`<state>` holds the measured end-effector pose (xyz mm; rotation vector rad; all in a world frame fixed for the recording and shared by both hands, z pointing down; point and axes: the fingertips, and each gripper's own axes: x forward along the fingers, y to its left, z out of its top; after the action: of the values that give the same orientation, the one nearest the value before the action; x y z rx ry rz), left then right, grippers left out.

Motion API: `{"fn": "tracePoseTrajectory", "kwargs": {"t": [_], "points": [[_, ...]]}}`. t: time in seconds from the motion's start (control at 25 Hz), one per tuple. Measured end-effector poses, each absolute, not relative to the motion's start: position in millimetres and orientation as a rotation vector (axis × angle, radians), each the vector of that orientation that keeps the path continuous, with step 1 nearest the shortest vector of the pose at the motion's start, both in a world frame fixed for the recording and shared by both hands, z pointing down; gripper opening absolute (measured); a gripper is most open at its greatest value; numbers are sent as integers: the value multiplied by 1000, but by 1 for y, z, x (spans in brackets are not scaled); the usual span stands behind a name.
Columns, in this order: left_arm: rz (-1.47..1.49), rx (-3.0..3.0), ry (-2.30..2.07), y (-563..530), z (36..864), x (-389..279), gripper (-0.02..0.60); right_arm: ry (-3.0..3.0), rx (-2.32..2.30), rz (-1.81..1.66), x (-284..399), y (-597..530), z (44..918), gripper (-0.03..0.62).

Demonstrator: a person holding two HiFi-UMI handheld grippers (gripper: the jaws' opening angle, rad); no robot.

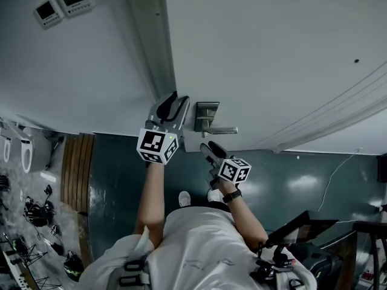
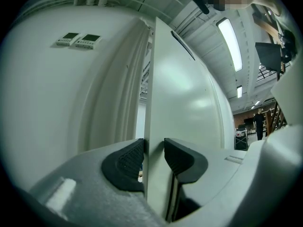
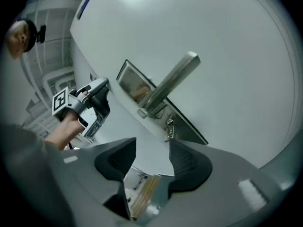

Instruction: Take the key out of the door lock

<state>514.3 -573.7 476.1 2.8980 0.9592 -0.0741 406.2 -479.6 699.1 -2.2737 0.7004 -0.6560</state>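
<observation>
Nothing is removed yet: the key point(image 3: 169, 129) sits in the lock point(image 3: 185, 123). The right hand-held gripper point(image 3: 152, 156) is released and empty near it. The left hand-held gripper point(image 2: 154, 155) is clenched on the door point(image 2: 184, 93) edge.

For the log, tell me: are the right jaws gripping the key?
No, the right gripper stands open, with the key beyond it.

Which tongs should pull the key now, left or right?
Right, most likely. The right tongs are open and empty, with the key sticking out of the lock plate just ahead of them. The left tongs are clamped on the door edge, away from it.
</observation>
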Motion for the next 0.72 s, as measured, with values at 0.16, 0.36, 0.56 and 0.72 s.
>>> {"fn": "tracePoseTrajectory", "kwargs": {"t": [0.16, 0.36, 0.56, 0.72], "points": [[-71, 2895, 958, -573, 476, 515, 143, 636, -2070, -594, 427, -479, 708, 233], [-70, 2897, 950, -574, 476, 514, 143, 553, -1840, -552, 448, -485, 714, 195], [-73, 2904, 936, -575, 477, 512, 143, 540, -1735, -518, 460, -487, 723, 137], [-65, 2910, 925, -575, 478, 512, 143, 494, -1688, -523, 458, -482, 731, 29]]}}
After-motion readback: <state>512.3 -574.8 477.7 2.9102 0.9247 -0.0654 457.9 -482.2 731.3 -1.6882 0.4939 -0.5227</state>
